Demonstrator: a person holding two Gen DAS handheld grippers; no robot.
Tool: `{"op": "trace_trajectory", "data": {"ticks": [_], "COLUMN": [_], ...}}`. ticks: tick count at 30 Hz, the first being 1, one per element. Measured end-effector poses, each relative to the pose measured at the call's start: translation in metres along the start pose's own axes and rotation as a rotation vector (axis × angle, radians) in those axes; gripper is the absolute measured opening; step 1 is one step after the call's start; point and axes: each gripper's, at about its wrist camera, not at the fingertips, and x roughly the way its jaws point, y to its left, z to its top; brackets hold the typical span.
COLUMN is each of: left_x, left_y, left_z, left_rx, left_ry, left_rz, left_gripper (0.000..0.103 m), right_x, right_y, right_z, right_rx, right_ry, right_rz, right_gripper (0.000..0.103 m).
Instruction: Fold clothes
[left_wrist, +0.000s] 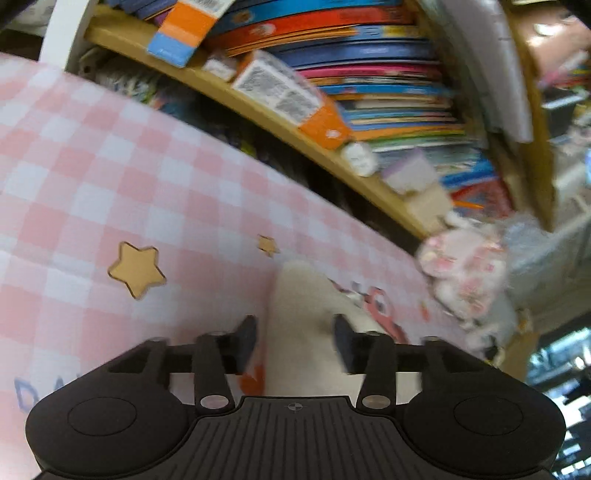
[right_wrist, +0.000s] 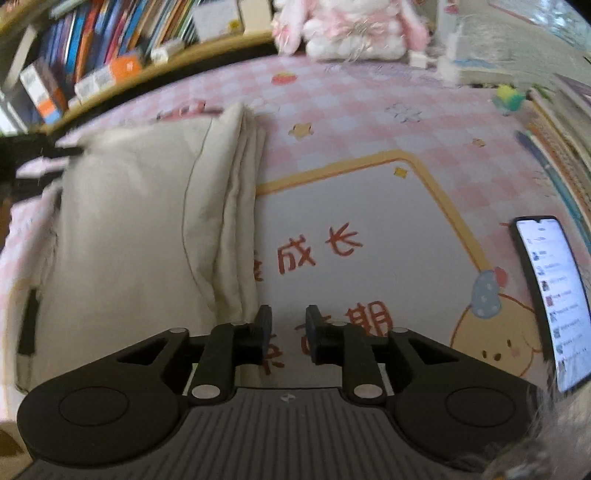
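A cream garment (right_wrist: 140, 229) lies folded on the pink checked table cover (right_wrist: 369, 110), its stacked fold edges on the right side. My right gripper (right_wrist: 289, 326) hovers just right of the garment's near corner, its jaws a narrow gap apart with nothing between them. In the left wrist view, a corner of the cream garment (left_wrist: 299, 295) runs up between the fingers of my left gripper (left_wrist: 295, 339). The jaws stand open around it, and a strip of table cover shows between the left pad and the cloth.
A wooden bookshelf (left_wrist: 258, 110) packed with books runs along the table's far edge. A pink plush toy (right_wrist: 351, 29) sits at the back. A lit phone (right_wrist: 550, 295) lies at the right, with stacked books (right_wrist: 561, 140) behind it.
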Motion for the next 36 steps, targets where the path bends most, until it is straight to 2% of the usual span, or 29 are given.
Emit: {"op": "trace_trajectory", "data": {"ticks": [1, 3, 6, 9, 13, 14, 15, 16, 17, 19, 23, 27, 33, 34, 35, 36], "left_x": [-0.006, -0.014, -0.026, -0.040, -0.048, -0.048, -0.047, -0.045, -0.044, -0.047, -0.065, -0.082, -0.101, -0.103, -0.104, -0.104], "left_y": [-0.002, -0.006, -0.009, -0.010, -0.011, -0.013, -0.013, -0.013, -0.012, -0.008, -0.002, 0.008, 0.017, 0.017, 0.017, 0.017], "left_z": [-0.005, -0.020, -0.044, -0.063, -0.074, -0.076, -0.077, -0.079, -0.081, -0.087, -0.092, -0.094, -0.098, -0.100, -0.103, -0.106], "left_rx": [0.017, 0.043, 0.070, 0.081, 0.062, 0.067, 0.076, 0.076, 0.074, 0.064, 0.033, 0.017, 0.004, -0.001, -0.016, -0.029], "left_ry": [0.006, 0.025, 0.039, 0.024, 0.006, 0.010, 0.024, 0.040, 0.055, 0.048, -0.002, -0.042, -0.069, -0.072, -0.072, -0.070], "left_rz": [-0.012, -0.007, 0.041, 0.081, 0.111, 0.116, 0.119, 0.119, 0.117, 0.110, 0.093, 0.138, 0.190, 0.193, 0.182, 0.174], "left_gripper": [0.062, 0.062, 0.060, 0.058, 0.055, 0.047, 0.032, 0.023, 0.007, 0.003, 0.003, 0.000, 0.000, 0.001, 0.007, 0.018], "right_x": [-0.006, -0.019, -0.024, -0.016, -0.004, 0.000, 0.003, 0.007, 0.008, 0.010, 0.011, 0.014, 0.018, 0.020, 0.023, 0.024], "right_y": [-0.001, 0.001, 0.007, 0.020, 0.018, 0.016, 0.015, 0.014, 0.014, 0.015, 0.013, 0.017, 0.022, 0.022, 0.022, 0.021], "right_z": [0.000, 0.001, 0.003, 0.000, -0.004, -0.004, -0.005, -0.006, -0.008, -0.010, -0.010, -0.007, -0.001, 0.001, 0.004, 0.006], "right_rx": [0.014, 0.048, 0.081, 0.052, 0.102, 0.118, 0.124, 0.129, 0.130, 0.132, 0.134, 0.133, 0.060, 0.040, 0.022, 0.020], "right_ry": [-0.022, -0.076, -0.103, -0.084, -0.076, -0.072, -0.063, -0.054, -0.051, -0.046, -0.043, -0.035, -0.033, -0.039, -0.042, -0.032], "right_rz": [0.011, 0.060, 0.150, 0.128, 0.068, 0.074, 0.081, 0.087, 0.092, 0.101, 0.115, 0.142, 0.160, 0.158, 0.156, 0.148], "right_gripper": [0.032, 0.041, 0.050, 0.050, 0.040, 0.039, 0.034, 0.028, 0.024, 0.020, 0.016, 0.015, 0.015, 0.015, 0.015, 0.015]}}
